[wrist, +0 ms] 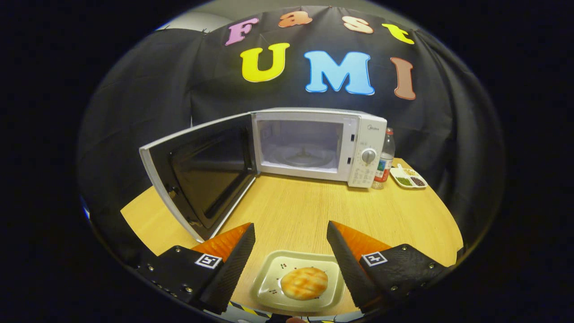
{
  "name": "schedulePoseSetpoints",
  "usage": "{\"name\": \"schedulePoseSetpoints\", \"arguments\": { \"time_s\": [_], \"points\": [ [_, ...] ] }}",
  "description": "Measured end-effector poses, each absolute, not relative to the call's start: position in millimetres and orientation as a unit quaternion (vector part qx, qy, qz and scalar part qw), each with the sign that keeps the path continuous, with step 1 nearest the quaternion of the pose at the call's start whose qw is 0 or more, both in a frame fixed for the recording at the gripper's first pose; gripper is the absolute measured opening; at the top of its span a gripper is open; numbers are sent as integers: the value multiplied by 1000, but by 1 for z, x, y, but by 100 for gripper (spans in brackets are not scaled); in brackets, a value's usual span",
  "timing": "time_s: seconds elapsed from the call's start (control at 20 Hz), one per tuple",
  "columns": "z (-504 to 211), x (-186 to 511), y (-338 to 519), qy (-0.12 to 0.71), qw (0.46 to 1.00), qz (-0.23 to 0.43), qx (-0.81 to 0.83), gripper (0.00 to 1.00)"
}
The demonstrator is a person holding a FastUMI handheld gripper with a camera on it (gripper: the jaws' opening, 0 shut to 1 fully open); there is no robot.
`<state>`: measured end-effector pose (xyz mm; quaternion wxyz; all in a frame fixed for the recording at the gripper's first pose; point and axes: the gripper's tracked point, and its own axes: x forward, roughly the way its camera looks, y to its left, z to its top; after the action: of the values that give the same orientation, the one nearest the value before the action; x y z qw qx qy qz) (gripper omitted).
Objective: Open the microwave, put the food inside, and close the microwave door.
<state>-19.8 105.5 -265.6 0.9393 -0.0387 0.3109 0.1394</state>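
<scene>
The food, a round golden bun (304,283), was seen lying on a small pale square plate (269,282) at the near edge of the wooden table (314,211). It was placed low between the two fingers of the gripper (291,231), nearer the wrist than the fingertips, and slightly closer to the right finger than to the left. The fingers were held spread wide apart, with nothing gripped; neither finger was seen touching the plate or the bun. The plate's rim was judged the likelier place for a grasp, since the bun itself was round, without any long axis, and probably soft.

The microwave (314,143) was set at the far side of the table, well beyond the fingertips and almost straight ahead. Its door (202,175) had already been swung fully open to the left, so that the first step was judged done. The cavity with its turntable (302,157) was left exposed and unobstructed. The bare table between plate and cavity was crossed by nothing, though the open door reached forward close to the left finger and could be struck by it.

To the right of the microwave, a bottle (384,159) and a small dish of garnishes (408,177) were stood well clear of the path.
</scene>
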Motion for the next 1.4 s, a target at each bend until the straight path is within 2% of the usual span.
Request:
{"name": "schedulePoseSetpoints", "arguments": {
  "time_s": [0.3, 0.95, 1.1, 1.35, 1.4],
  "points": [
    [-321, -37, 86, 388, 912, 122, -48, 98],
    [-364, -67, 73, 470, 874, 108, -59, 97],
    [-366, -68, 73, 480, 869, 110, -56, 92],
    [-354, -63, 77, 469, 874, 118, -33, 70],
    [-349, -60, 79, 466, 876, 120, -24, 70]
  ]
}}
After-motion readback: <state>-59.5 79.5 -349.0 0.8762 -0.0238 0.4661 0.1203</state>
